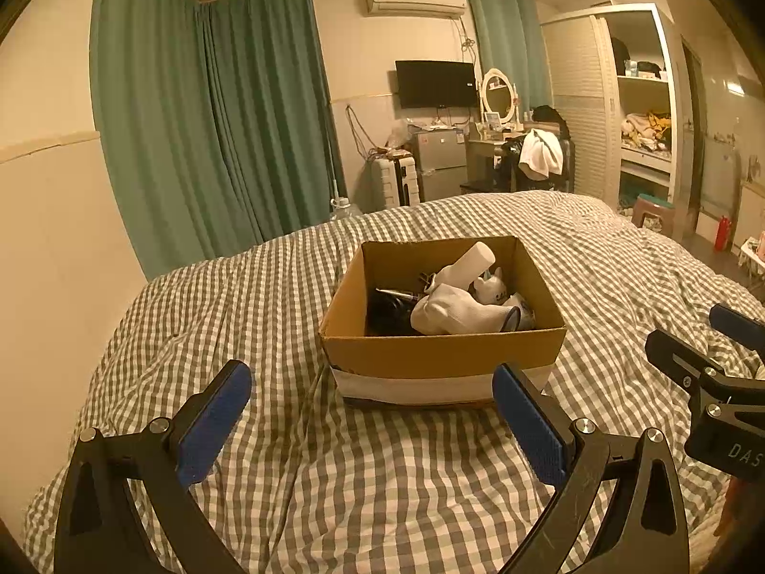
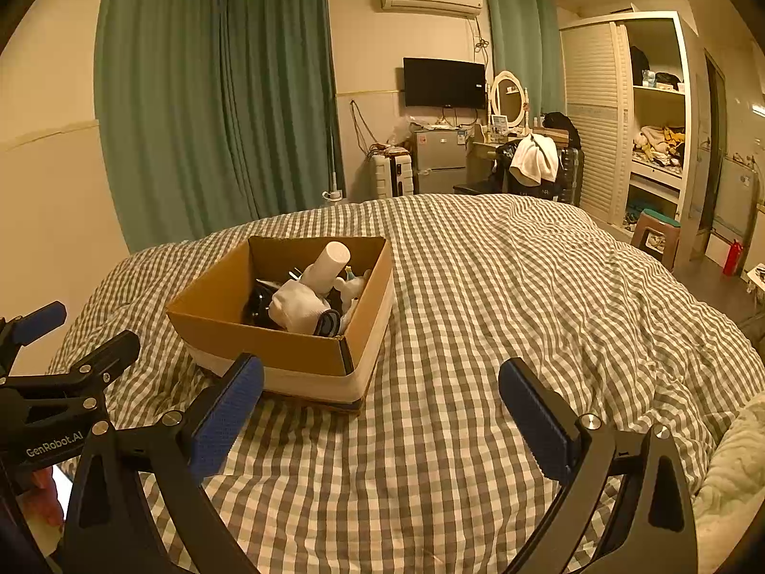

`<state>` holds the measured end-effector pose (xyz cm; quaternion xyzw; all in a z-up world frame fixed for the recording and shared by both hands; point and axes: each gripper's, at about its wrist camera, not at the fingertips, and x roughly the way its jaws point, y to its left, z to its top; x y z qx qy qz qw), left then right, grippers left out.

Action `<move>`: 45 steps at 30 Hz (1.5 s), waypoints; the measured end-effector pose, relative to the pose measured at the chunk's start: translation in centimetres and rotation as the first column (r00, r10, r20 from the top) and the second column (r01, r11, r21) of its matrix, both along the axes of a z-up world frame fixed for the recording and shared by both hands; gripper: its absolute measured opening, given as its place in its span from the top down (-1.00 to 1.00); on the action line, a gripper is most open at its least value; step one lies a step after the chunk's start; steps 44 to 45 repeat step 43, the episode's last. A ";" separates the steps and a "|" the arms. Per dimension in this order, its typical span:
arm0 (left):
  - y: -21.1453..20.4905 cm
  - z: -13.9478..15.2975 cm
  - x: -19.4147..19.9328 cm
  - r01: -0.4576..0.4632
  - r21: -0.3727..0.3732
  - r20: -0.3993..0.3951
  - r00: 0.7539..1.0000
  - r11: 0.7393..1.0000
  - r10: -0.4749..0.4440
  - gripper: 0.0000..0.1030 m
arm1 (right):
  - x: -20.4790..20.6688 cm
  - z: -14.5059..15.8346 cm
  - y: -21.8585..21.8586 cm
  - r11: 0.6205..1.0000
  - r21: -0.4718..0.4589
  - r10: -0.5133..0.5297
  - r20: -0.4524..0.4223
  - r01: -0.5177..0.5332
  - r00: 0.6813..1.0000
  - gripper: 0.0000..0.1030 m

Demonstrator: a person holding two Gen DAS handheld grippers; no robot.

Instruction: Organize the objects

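Observation:
An open cardboard box (image 1: 444,351) (image 2: 282,351) sits on the checked bed cover. Inside lie a white sock (image 1: 454,313) (image 2: 299,308), a white cylinder bottle (image 1: 471,260) (image 2: 330,260), a small white figurine (image 1: 492,287) (image 2: 354,287) and a dark object (image 1: 387,311) (image 2: 258,308). My left gripper (image 1: 373,423) is open and empty, just in front of the box. My right gripper (image 2: 382,416) is open and empty, to the right front of the box. Each gripper shows at the edge of the other's view: the right one (image 1: 717,335), the left one (image 2: 71,335).
The checked bed cover (image 1: 382,478) (image 2: 526,287) fills the foreground. A wall and green curtains (image 1: 201,110) stand to the left. A fridge (image 1: 440,162), dresser, wardrobe (image 1: 640,105) and stool (image 2: 655,234) lie beyond the bed.

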<state>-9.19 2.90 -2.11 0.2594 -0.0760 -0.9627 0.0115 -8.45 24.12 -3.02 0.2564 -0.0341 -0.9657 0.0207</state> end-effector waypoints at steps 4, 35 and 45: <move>0.0 0.1 0.0 0.003 -0.002 -0.002 1.000 1.000 -0.003 -1.00 | 0.0 0.0 -0.1 1.000 0.000 0.000 0.000 0.000 1.000 -0.92; -0.4 0.0 0.1 -0.023 -0.007 -0.001 1.000 1.000 0.023 -1.00 | -0.1 -0.3 -0.3 1.000 0.018 -0.007 0.013 0.007 1.000 -0.92; -0.4 0.0 0.4 -0.020 -0.013 -0.018 1.000 1.000 0.020 -1.00 | -0.1 -0.4 -0.4 1.000 0.021 -0.006 0.015 0.006 1.000 -0.92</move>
